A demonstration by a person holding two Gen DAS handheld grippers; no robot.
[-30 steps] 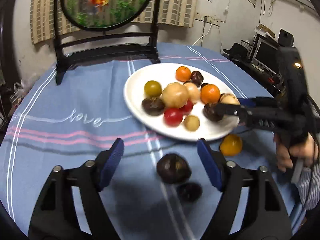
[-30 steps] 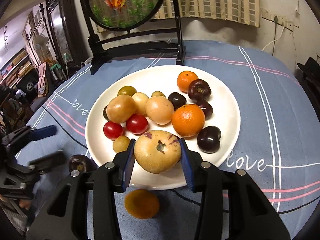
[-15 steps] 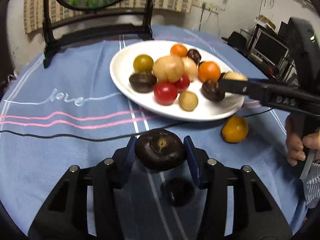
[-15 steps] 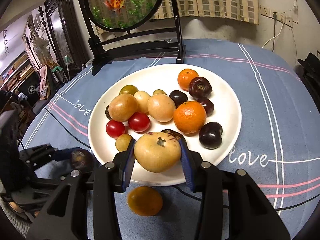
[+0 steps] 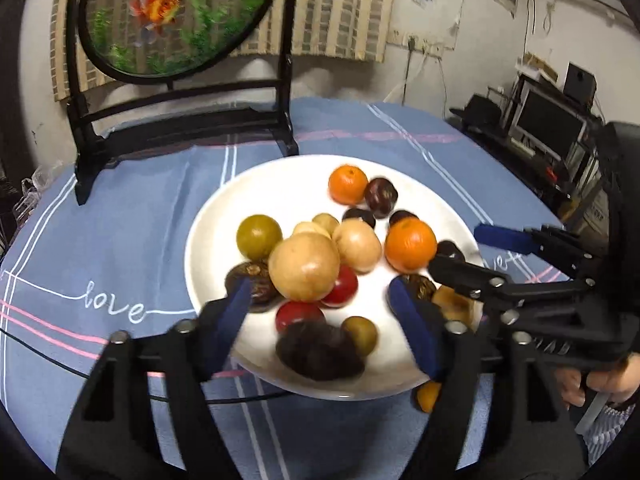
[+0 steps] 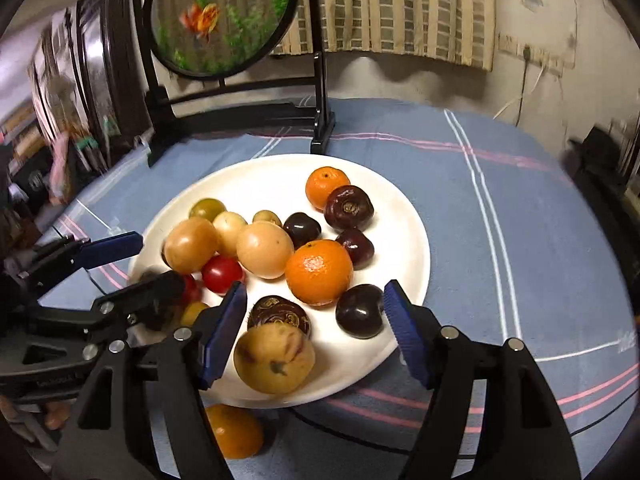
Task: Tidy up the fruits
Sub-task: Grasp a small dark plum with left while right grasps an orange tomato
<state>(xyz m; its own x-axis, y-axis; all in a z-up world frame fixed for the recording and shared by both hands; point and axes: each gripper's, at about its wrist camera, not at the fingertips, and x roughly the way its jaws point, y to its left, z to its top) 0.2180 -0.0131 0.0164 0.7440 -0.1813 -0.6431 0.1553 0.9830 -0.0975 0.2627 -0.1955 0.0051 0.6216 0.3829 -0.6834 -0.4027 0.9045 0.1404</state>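
Opening over the plate [image 5: 208, 240], both grippers release fruit.
Left gripper [image 5: 320, 312]: dark fruit [image 5: 320, 354] loose, lower centre. Right gripper [image 6: 312, 320]: tan fruit [image 6: 274, 364] free at plate's near rim.

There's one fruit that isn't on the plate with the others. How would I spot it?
Start at the big white plate on the blue tablecloth. Follow its rim to the edge nearest the camera, just past the blotchy yellow fruit. There an orange fruit lies alone on the cloth, the only one off the plate.
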